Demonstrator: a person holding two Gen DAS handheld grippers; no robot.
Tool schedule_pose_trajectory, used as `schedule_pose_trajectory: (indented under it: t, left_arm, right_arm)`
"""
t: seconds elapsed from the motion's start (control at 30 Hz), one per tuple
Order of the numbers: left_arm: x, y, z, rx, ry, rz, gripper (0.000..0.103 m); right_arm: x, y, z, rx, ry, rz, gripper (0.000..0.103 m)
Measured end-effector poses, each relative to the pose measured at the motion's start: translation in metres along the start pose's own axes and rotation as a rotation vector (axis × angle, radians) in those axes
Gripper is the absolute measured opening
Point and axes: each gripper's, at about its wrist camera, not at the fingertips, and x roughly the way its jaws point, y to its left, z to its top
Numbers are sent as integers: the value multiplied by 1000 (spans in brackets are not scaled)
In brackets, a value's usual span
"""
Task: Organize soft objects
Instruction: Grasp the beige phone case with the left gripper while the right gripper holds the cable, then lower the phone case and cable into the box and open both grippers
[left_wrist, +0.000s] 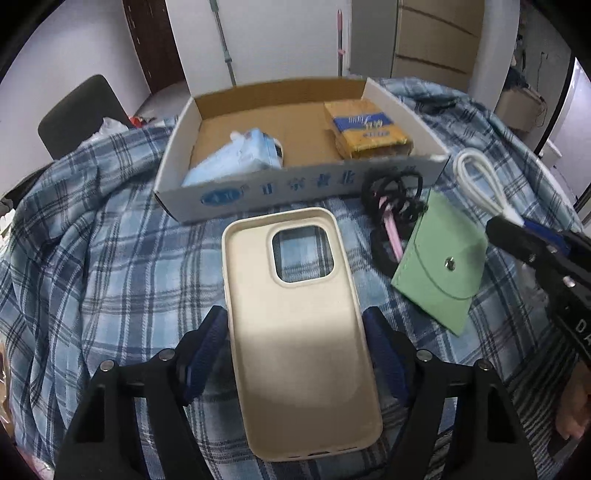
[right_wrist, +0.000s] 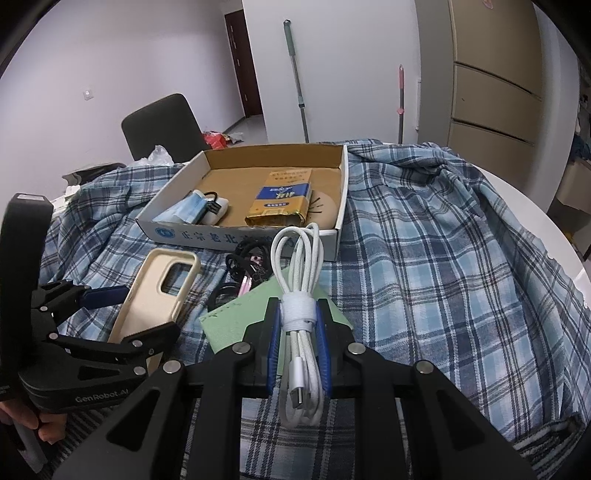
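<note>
Left claw is clamped on the beige phone case just above the plaid cloth, right claw pinches the white coiled cable over the green pouch, w/ hair ties beside the cardboard tray holding masks & tissues.

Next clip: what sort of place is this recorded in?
Probably a room in a home: a round table under a plaid cloth, mop handles leaning on the wall, a wooden wardrobe behind.
</note>
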Motion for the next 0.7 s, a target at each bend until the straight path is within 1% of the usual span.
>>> schedule_pose_trajectory:
  t: [0.13, 0.3, 0.4, 0.57, 0.7]
  left_arm:
    - [-13, 1, -1, -11, -39, -37, 77]
    - [-38, -1, 1, -3, -129, -18, 77]
    - [-53, -4, 4, 8, -160, -14, 77]
    - [-82, -10, 13, 37, -214, 1, 77]
    - [-104, -10, 23, 30, -238, -22, 77]
  right_arm:
    - [-7, 1, -1, -6, -39, 19, 17]
    - [-17, 8, -1, -41, -93, 45, 17]
    - [-25, 12, 0, -55, -126, 57, 17]
    - [-56, 23, 6, -84, -182, 64, 17]
    - [-78, 30, 22, -94, -231, 63, 17]
